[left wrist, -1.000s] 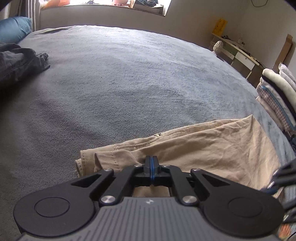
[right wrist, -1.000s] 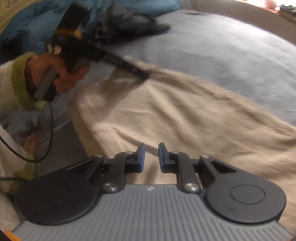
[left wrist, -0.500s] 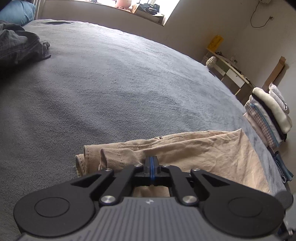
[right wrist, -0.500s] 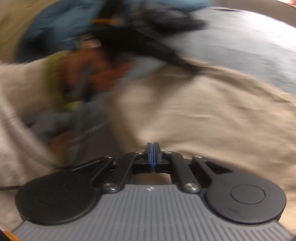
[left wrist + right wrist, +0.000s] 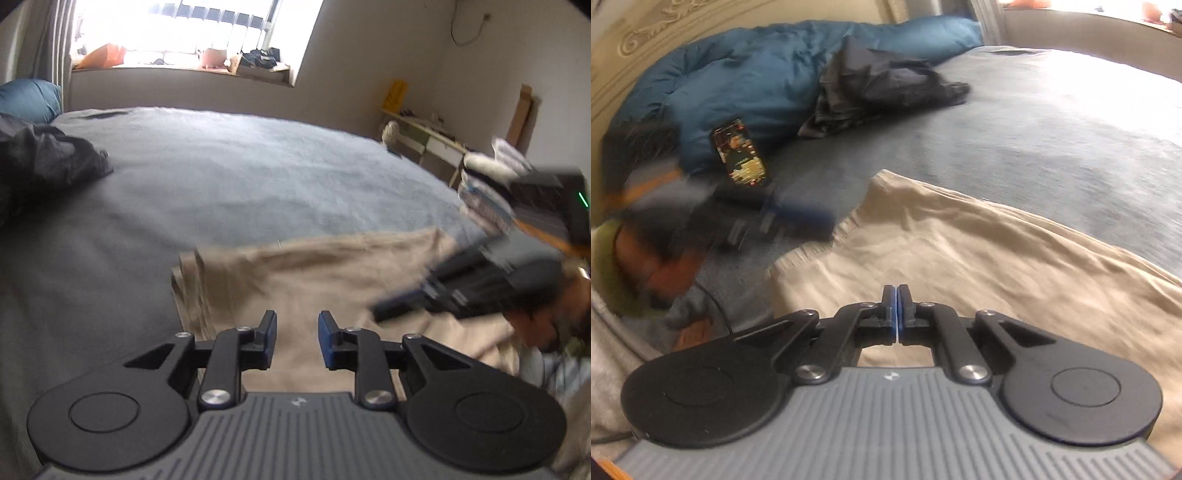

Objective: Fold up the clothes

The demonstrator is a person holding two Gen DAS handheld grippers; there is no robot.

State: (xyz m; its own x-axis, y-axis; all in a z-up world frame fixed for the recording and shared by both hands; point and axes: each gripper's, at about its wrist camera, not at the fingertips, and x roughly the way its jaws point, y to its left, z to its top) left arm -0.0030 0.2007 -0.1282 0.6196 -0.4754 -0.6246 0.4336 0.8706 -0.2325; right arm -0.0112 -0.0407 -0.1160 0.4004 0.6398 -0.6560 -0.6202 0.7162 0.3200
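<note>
Since a moment ago the left gripper (image 5: 297, 339) has let go, jaws opening over tan trousers (image 5: 314, 280) at six o'clock on the bed (image 5: 258, 184), while the right gripper (image 5: 897, 314) is pressed together, likely empty; next, regrasp for another fold.

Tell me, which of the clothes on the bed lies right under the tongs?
The beige garment, spread flat just under both tongs. The dark crumpled garment lies far off by the blue bedding, and the folded stack sits at the bed's edge.
</note>
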